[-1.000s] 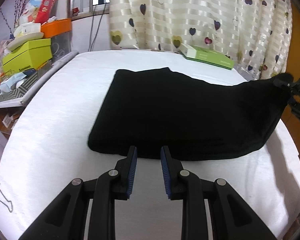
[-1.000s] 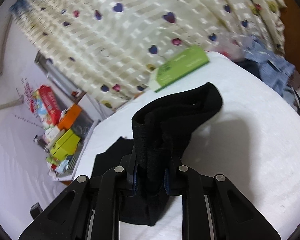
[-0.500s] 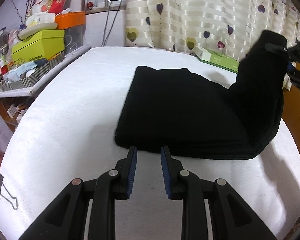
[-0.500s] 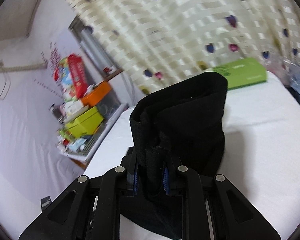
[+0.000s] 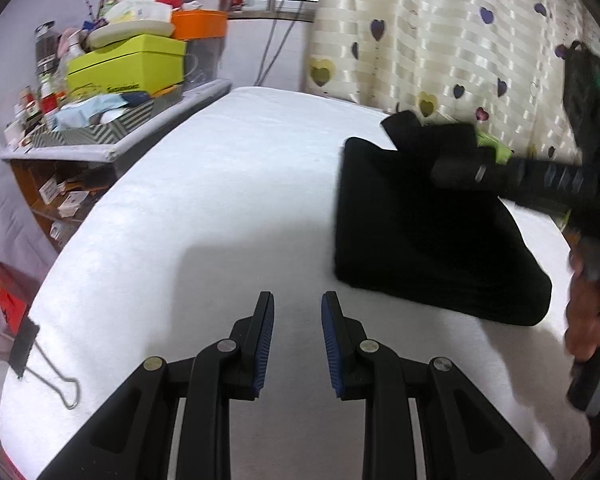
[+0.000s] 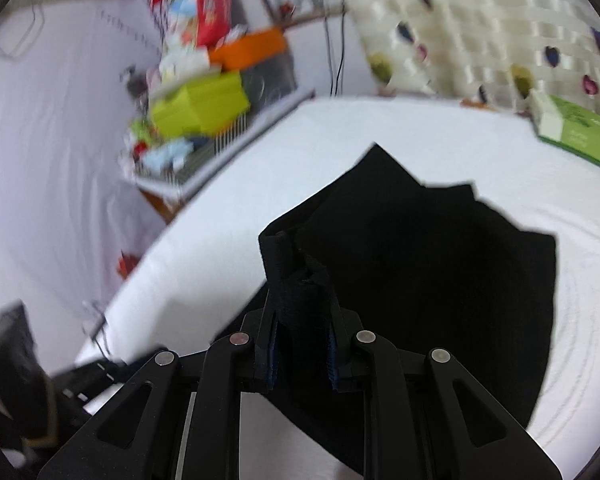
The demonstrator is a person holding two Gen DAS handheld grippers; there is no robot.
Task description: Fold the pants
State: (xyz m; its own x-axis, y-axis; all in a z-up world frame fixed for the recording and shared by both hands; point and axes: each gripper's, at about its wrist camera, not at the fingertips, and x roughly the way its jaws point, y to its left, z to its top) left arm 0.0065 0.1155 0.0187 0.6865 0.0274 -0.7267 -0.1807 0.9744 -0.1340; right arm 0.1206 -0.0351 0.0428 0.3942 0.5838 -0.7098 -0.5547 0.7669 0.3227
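- The left gripper (image 5: 297, 320) hovers over bare white bedsheet (image 5: 220, 200), its blue-padded fingers spread apart with nothing between them.
- The black pants (image 5: 432, 232) lie ahead and to the right of the left gripper's tips, apart from them, folded into a thick dark block on the sheet.
- The right gripper (image 6: 303, 344) is clamped on a bunched edge of the pants (image 6: 440, 280); the fabric stands up between its fingers, and the rest spreads forward and rightward from them over the sheet (image 6: 420, 136).
- In the left view, the right gripper (image 5: 456, 168) reaches in from the right edge above the far part of the pants, with the person's hand (image 5: 588, 320) on its handle.
- A binder clip (image 5: 32, 356) sits on the sheet's edge, far left of the left gripper.
- A green box (image 6: 576, 132) lies beyond the pants, ahead-right of the right gripper.
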